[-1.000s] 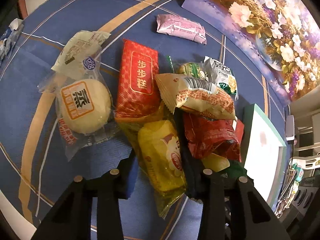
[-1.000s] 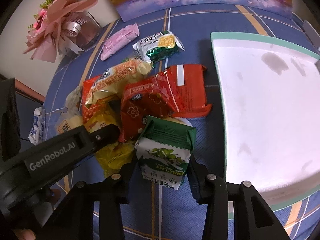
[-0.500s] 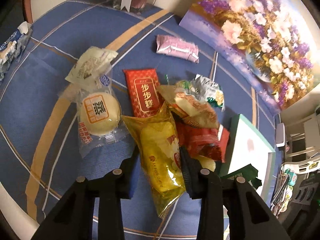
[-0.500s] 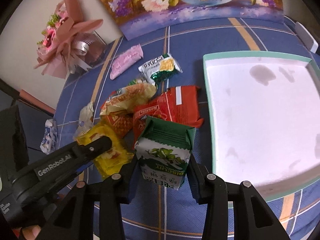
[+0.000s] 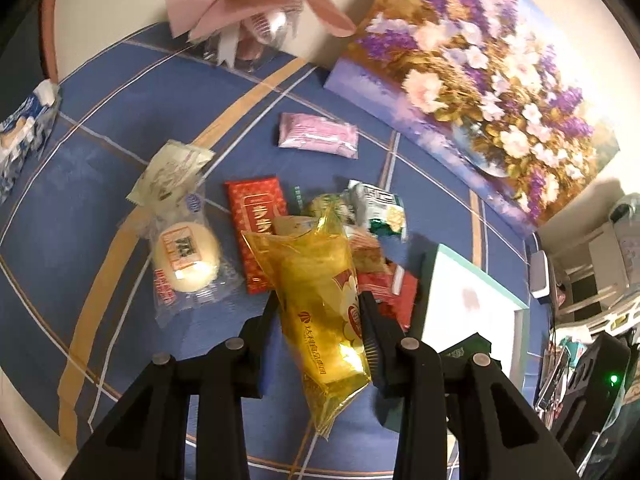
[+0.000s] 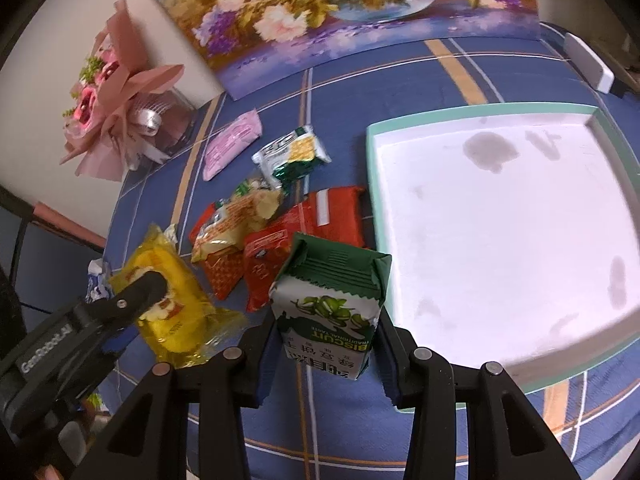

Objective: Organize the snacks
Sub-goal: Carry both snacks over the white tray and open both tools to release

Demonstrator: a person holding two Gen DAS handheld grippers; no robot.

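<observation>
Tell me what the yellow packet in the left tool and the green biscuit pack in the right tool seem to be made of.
Yellow packet: looks like thin, glossy, see-through plastic film; it shows bright glare, crinkles, and a flat sealed end. Green biscuit pack: probably printed plastic or foil-lined wrapper with a duller sheen; it has folded gussets and a zigzag-cut seal, though coated paper cannot be ruled out.

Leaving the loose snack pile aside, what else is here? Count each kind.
Claws: 2 (left claw, right claw)
Held snacks: 2 (yellow packet, green biscuit box)
White tray: 1
Flower painting: 1
Pink bouquet: 1
Total: 7
</observation>
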